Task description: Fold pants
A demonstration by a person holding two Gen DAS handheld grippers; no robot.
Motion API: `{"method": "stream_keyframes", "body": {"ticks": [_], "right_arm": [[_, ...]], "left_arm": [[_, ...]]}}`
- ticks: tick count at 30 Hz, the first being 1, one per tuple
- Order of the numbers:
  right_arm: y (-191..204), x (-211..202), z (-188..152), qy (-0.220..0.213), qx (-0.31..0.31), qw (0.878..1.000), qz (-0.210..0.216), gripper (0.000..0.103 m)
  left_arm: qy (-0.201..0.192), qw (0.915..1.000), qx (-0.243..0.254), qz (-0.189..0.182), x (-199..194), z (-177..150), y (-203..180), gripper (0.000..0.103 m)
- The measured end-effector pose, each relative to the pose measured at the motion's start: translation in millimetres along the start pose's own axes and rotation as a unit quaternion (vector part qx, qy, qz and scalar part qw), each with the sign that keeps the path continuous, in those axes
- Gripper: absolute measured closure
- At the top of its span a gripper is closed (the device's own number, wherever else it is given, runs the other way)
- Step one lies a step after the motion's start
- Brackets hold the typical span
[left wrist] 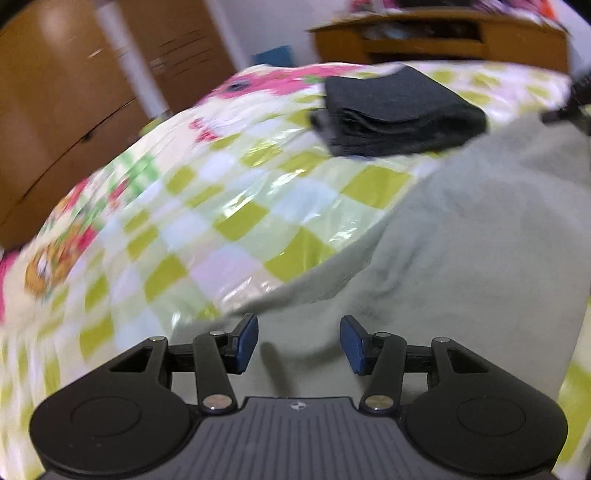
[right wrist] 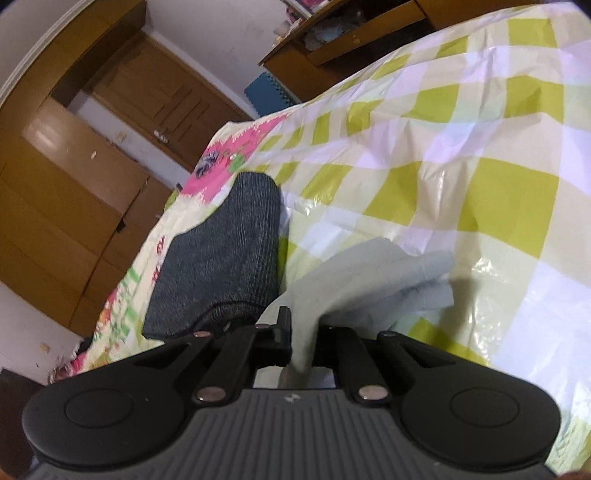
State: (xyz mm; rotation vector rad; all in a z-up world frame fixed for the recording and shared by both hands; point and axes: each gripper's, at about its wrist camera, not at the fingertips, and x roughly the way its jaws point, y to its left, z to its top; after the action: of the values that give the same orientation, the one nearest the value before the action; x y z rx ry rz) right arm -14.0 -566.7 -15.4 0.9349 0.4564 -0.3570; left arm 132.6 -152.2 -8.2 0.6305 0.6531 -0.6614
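Pale grey-green pants (left wrist: 480,229) lie spread on a checked plastic sheet (left wrist: 229,206). My left gripper (left wrist: 299,345) is open and empty, just above the near part of the pants. In the right wrist view my right gripper (right wrist: 301,343) is shut on a fold of the same pale pants (right wrist: 373,273), and the cloth bunches up between the fingers. A folded dark grey garment (left wrist: 399,110) sits on the sheet beyond the pants; it also shows in the right wrist view (right wrist: 225,254), just left of my right gripper.
The green-and-white checked sheet (right wrist: 461,155) has a pink printed border. Brown wooden cabinets (left wrist: 55,122) stand at the left and a wooden shelf (left wrist: 443,33) at the back. The other gripper's dark body (left wrist: 576,99) shows at the right edge.
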Motion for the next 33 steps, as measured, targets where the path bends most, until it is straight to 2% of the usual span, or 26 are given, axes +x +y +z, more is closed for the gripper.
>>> {"method": "stream_keyframes", "body": {"ticks": [3,7,8,9,11,13,14,16,19,20,22,24,25,26,28,30,33], "right_arm": [[-0.1,4.5,-2.4,0.011,-0.001,1.000,0.001,0.096],[-0.7,5.9,-6.0,0.033,-0.015,0.999,-0.013,0.092],[-1.7,3.3,-7.5,0.048,-0.020,0.998,-0.025,0.091],[-1.1,-3.1,-9.3,0.055,-0.033,0.997,-0.038,0.090],[8.6,-25.0,-14.5,0.047,-0.096,0.992,-0.071,0.086],[27.1,-48.4,-21.0,0.023,-0.167,0.979,-0.115,0.085],[37.6,-56.5,-24.0,0.015,-0.198,0.973,-0.118,0.085],[68.4,-68.2,-33.5,0.008,-0.276,0.956,-0.099,0.085],[117.5,-47.5,-47.7,0.068,-0.357,0.932,-0.007,0.084],[136.2,-30.7,-55.7,0.093,-0.387,0.917,0.026,0.084],[167.4,-3.5,-70.9,0.122,-0.448,0.884,0.050,0.084],[195.5,24.8,-86.8,0.140,-0.500,0.850,0.092,0.084],[207.5,39.8,-94.8,0.163,-0.522,0.831,0.105,0.084],[220.7,58.4,-105.4,0.196,-0.552,0.802,0.113,0.084],[232.5,79.8,-121.3,0.228,-0.591,0.763,0.128,0.084],[242.8,98.3,-131.9,0.263,-0.619,0.727,0.138,0.084],[245.0,112.8,-139.0,0.297,-0.647,0.684,0.159,0.083]], "left_arm": [[0.015,0.9986,0.045,-0.022,18.3,7.6,2.8,0.042],[0.042,0.9939,0.094,-0.038,38.4,13.9,7.3,0.065],[0.046,0.9931,0.100,-0.041,39.9,13.6,8.6,0.069],[0.048,0.9925,0.102,-0.046,40.5,13.2,10.6,0.070],[0.046,0.9920,0.106,-0.051,39.0,10.5,14.4,0.070],[0.040,0.9919,0.112,-0.045,37.7,7.0,15.3,0.070],[0.037,0.9920,0.112,-0.045,36.8,6.0,15.8,0.070],[0.034,0.9916,0.116,-0.048,36.6,5.5,19.0,0.070],[0.034,0.9885,0.140,-0.045,37.9,4.0,23.3,0.070],[0.036,0.9880,0.144,-0.045,37.8,3.9,26.1,0.070],[0.034,0.9869,0.152,-0.043,35.7,3.3,33.2,0.070],[0.042,0.9846,0.164,-0.043,38.6,2.0,36.8,0.070],[0.049,0.9823,0.175,-0.044,40.6,0.6,36.9,0.071],[0.051,0.9794,0.190,-0.046,41.3,-1.3,36.4,0.074],[0.053,0.9752,0.207,-0.056,39.3,-3.3,36.4,0.079],[0.050,0.9726,0.217,-0.065,37.2,-5.5,37.2,0.080],[0.050,0.9706,0.226,-0.068,37.3,-9.3,38.5,0.080]]}}
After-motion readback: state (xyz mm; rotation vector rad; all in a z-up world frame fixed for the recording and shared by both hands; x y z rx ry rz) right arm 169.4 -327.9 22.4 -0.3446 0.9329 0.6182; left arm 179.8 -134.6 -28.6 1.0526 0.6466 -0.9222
